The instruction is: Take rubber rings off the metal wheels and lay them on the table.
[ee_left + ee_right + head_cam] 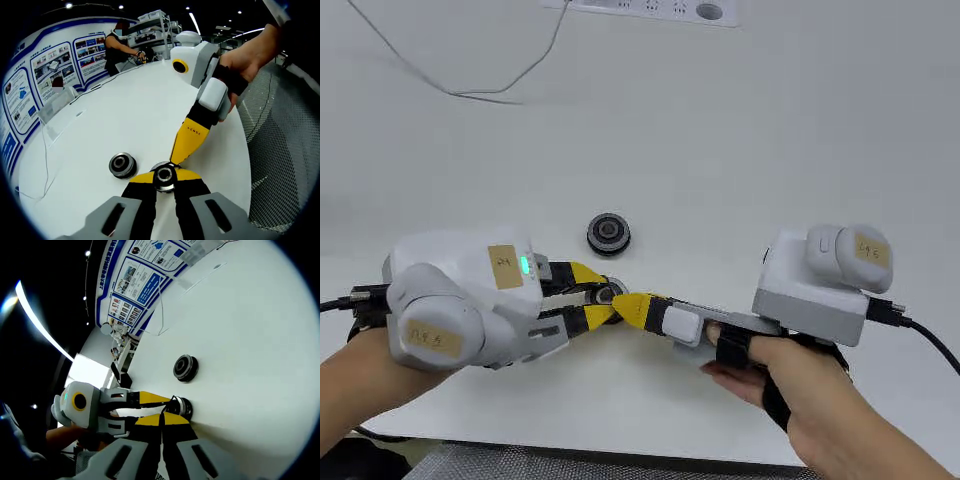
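Note:
A metal wheel (611, 293) (164, 178) (182, 408) is held just above the white table, with my left gripper (604, 296) (164, 175) shut on it from both sides. My right gripper (629, 306) (175, 161) (161, 418) comes in from the right. Its yellow jaws are together, and their tips pinch the black rubber ring at the wheel's rim. A second wheel (608, 233) (122, 165) (185, 367) with its black rubber ring on lies flat on the table, a little beyond the two grippers.
The white table (740, 150) stretches wide behind the wheels. A thin grey cable (470, 92) runs along its far left, up to a power strip (650, 8) at the back edge. A perforated metal surface (285, 150) lies past the table's near edge.

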### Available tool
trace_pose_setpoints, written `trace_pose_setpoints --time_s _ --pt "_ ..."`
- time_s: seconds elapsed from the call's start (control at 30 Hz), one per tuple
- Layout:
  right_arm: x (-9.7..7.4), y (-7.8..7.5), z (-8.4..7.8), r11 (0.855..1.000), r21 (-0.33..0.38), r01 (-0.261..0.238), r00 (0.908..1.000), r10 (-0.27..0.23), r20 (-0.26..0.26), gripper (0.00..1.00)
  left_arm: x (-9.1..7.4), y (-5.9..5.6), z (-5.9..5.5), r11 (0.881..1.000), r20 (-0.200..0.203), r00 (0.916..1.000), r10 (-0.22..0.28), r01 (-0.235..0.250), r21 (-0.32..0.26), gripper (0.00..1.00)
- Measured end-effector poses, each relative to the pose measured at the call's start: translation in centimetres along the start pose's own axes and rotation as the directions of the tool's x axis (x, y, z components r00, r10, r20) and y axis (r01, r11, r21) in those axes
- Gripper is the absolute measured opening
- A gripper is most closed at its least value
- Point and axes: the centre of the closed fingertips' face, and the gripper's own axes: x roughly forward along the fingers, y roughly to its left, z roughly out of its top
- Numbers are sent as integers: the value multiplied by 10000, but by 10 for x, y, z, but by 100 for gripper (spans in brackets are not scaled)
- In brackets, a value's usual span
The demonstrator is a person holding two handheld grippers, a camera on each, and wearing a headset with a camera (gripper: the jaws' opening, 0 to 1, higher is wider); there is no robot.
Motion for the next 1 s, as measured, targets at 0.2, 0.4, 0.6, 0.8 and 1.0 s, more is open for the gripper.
trace_pose_setpoints --time_s 0.2,0.4,0.6,0.8,1.0 --pt "0 1 0 9998 199 10 10000 -10 32 0 0 -1 1 9999 34 10000 42 -42 140 13" --pt "2 -3 2 9976 659 232 9995 -245 185 0 1 1 2 9992 16 9997 241 -241 318 13" --pt "2 -6 4 9951 892 436 9986 -460 253 1 1 2 1 9998 -43 9998 198 -198 35 13" --pt "4 -8 4 9950 835 556 9980 -579 264 1 -3 2 3 9999 -64 9999 117 -117 -47 14" --pt "6 -9 4 9940 899 615 9976 -641 263 1 -14 12 4 9992 -124 9991 398 -397 92 15"
